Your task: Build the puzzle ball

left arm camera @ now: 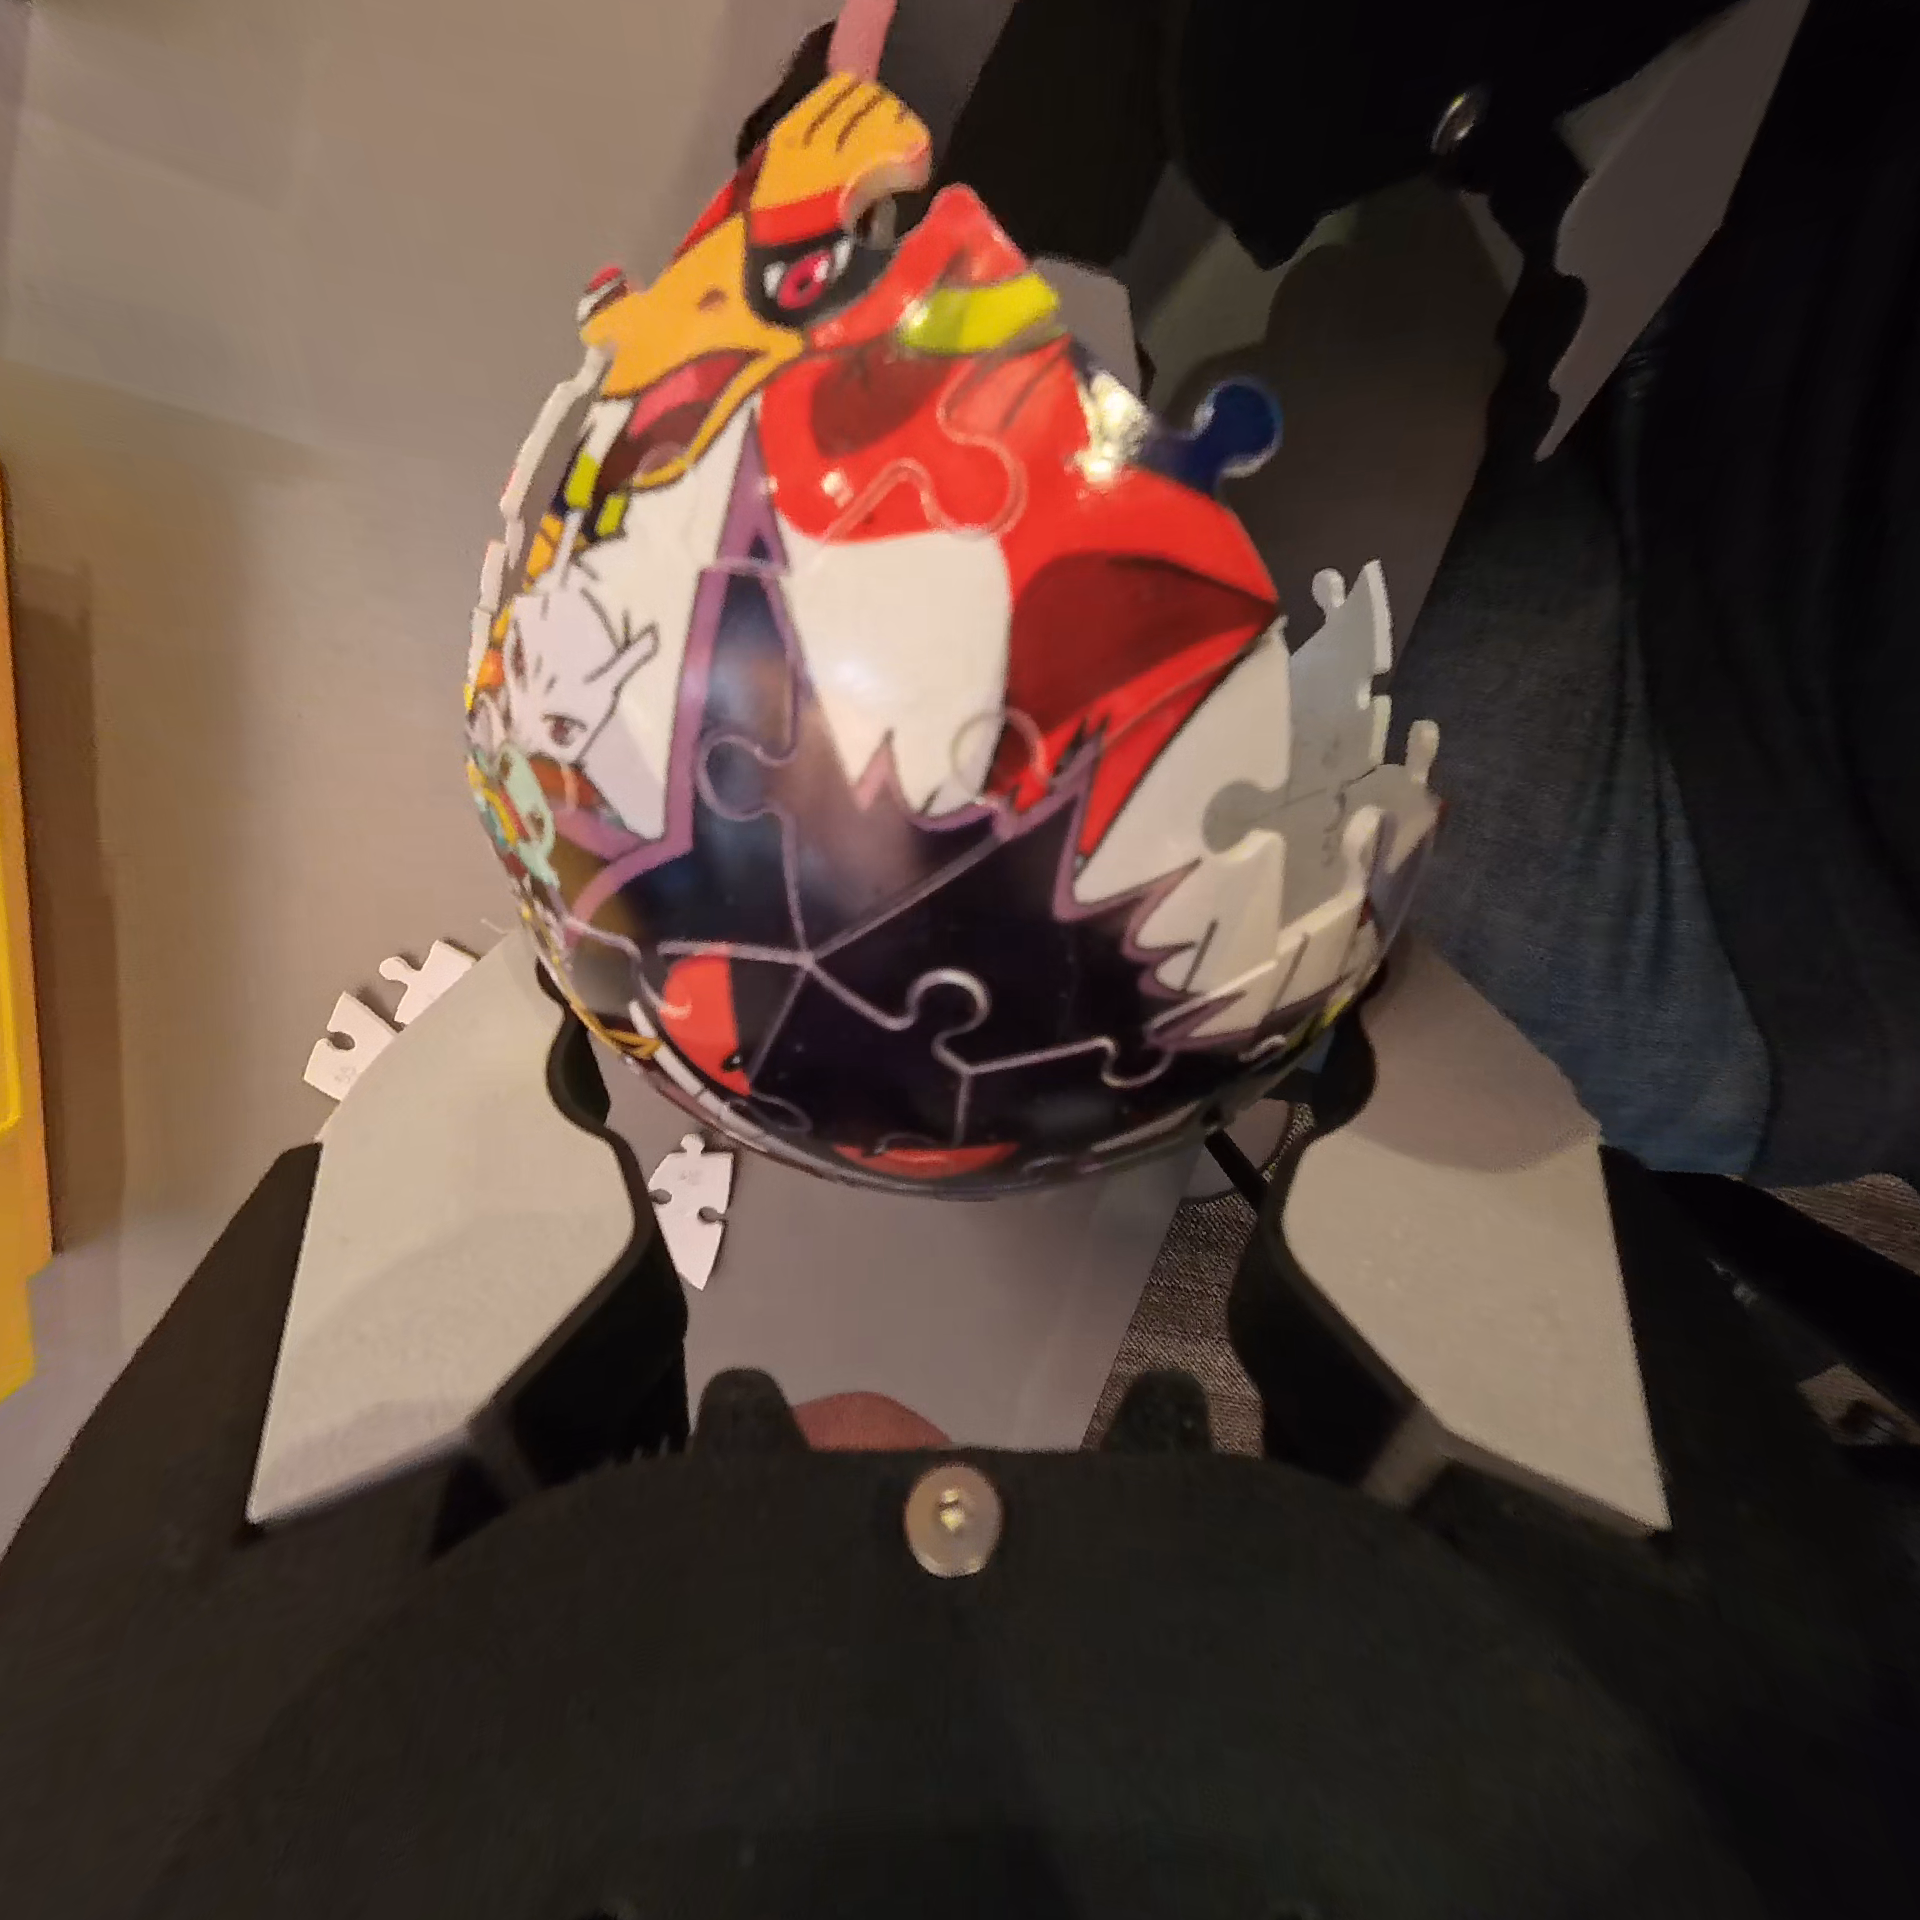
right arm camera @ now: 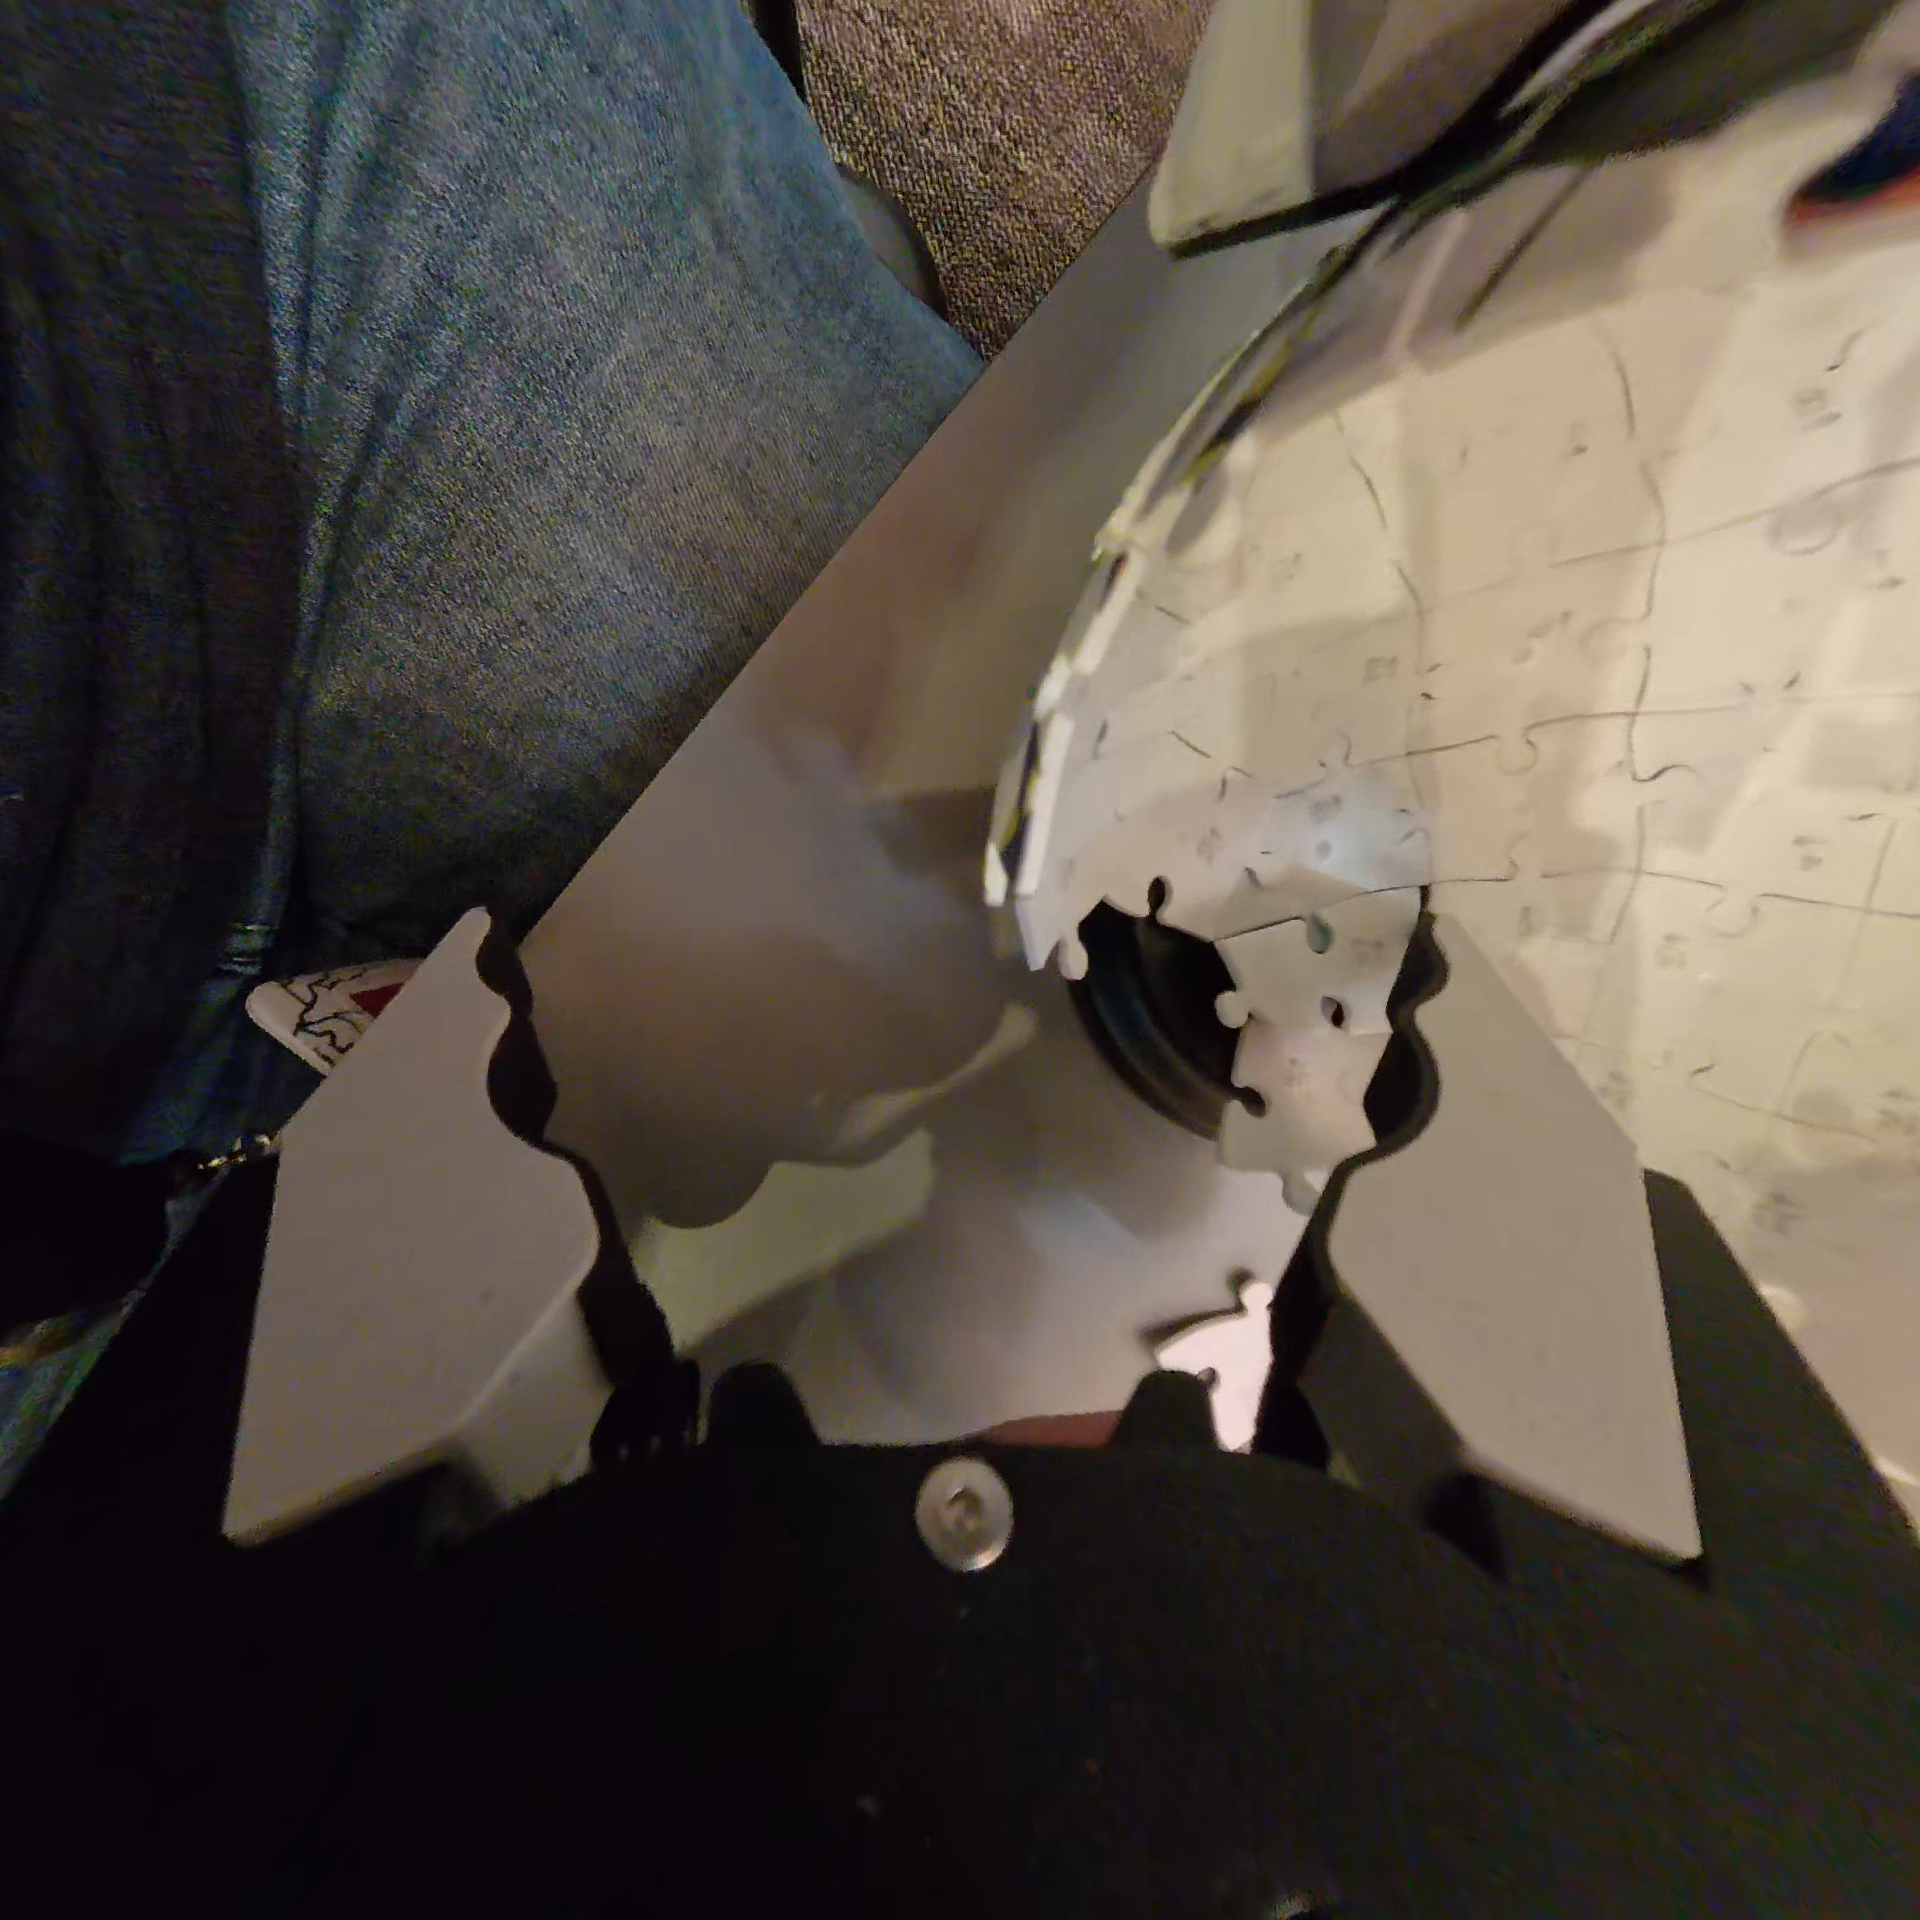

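Note:
The partly built puzzle ball (left arm camera: 935, 727) is a colourful shell with a jagged open rim at the top and right. My left gripper (left arm camera: 961, 1008) is shut on its lower part, one finger on each side. The right wrist view looks into the ball's white inner side (right arm camera: 1558, 675). My right gripper (right arm camera: 951, 1039) is open, and its right finger (right arm camera: 1507, 1195) lies against the ball's rim pieces. In the left wrist view it (left arm camera: 1351, 260) reaches in behind the ball's top. A dark round thing (right arm camera: 1143, 1018) shows past the rim.
Loose white-backed pieces (left arm camera: 384, 997) (left arm camera: 691, 1205) lie on the grey table (left arm camera: 260, 468) by the left finger. Another piece (right arm camera: 312, 1008) lies at the table edge by a person's jeans (right arm camera: 364, 520). A yellow box (left arm camera: 16, 935) stands at the far left.

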### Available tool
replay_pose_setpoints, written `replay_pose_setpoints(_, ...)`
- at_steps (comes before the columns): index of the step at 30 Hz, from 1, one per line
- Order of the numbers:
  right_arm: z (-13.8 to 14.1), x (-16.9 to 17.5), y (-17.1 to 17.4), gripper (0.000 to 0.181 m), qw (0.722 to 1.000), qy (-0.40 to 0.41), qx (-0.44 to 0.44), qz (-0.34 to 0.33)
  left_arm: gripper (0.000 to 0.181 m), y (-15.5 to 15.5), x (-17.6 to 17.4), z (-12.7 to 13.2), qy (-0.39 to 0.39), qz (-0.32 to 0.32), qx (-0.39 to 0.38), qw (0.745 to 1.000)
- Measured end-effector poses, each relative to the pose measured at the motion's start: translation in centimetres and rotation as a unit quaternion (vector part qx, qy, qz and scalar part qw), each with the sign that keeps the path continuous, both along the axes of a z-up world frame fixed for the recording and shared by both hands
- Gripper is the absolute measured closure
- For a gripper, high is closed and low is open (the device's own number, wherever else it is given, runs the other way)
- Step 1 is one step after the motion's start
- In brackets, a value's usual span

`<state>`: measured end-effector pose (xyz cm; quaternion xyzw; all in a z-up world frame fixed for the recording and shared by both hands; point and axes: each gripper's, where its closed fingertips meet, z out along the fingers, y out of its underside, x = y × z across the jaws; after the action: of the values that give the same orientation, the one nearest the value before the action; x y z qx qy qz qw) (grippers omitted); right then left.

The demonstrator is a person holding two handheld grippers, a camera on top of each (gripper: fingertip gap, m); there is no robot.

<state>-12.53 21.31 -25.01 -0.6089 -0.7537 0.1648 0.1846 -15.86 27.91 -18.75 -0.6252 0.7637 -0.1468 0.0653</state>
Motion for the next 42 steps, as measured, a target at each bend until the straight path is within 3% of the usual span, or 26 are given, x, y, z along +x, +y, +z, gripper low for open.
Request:
replay_pose_setpoints(12, 1.3, 1.2, -1.7, 0.041, 1.000, -0.006, -0.021, 0.013, 0.048, -0.2, 0.0, 0.0, 0.004, -0.004, -0.002, 1.000)
replay_pose_setpoints(31, 0.4, 0.8, -1.4, 0.038, 1.000, -0.017, -0.002, -0.001, 0.049, -0.4, 0.0, 0.0, 0.009, -0.001, -0.001, 1.000)
replay_pose_setpoints(42, 0.5, 0.6, -2.0, 0.034, 0.998, -0.034, -0.014, -0.042, 0.049, -0.6, 0.3, 0.0, 0.005, -0.003, -0.006, 1.000)
